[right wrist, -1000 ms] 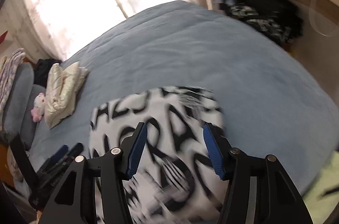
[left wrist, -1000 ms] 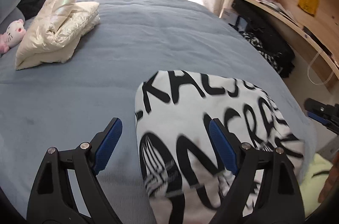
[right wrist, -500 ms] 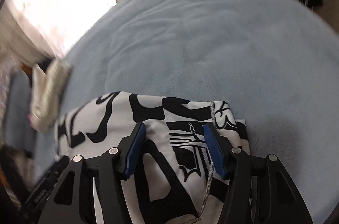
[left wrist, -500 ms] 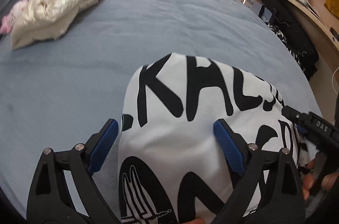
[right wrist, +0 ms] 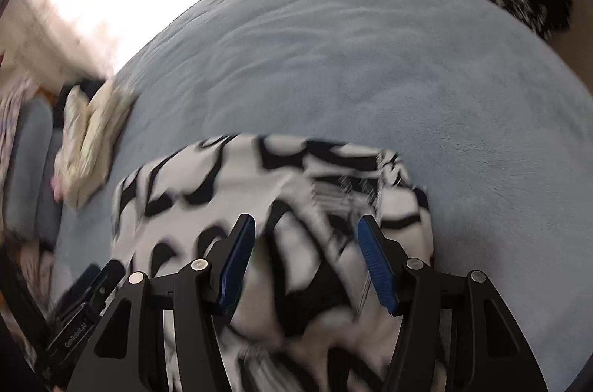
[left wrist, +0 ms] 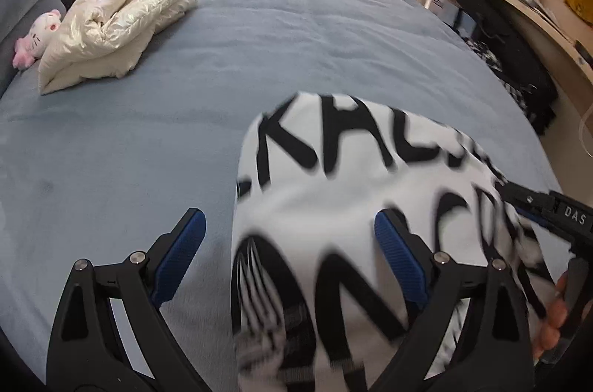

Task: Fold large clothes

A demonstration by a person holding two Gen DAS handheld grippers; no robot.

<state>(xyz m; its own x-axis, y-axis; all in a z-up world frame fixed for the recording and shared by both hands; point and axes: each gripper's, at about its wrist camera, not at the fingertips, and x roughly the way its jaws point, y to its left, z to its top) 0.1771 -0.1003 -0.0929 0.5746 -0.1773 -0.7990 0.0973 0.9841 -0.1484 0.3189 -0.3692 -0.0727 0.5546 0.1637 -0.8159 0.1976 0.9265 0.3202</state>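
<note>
The black-and-white lettered garment (left wrist: 333,206) is laid at 6 o'clock on the blue bed (left wrist: 259,39). The left gripper (left wrist: 289,243) is held wide open, and the right gripper (right wrist: 305,254) half open; nothing is pinched. The edges should be matched before pressing flat.

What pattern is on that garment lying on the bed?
White garment with big black lettering; clearest from the left wrist.

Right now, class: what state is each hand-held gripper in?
Left hand-held gripper: open, holding nothing.
Right hand-held gripper: open, over the black-and-white garment, not gripping it.
</note>
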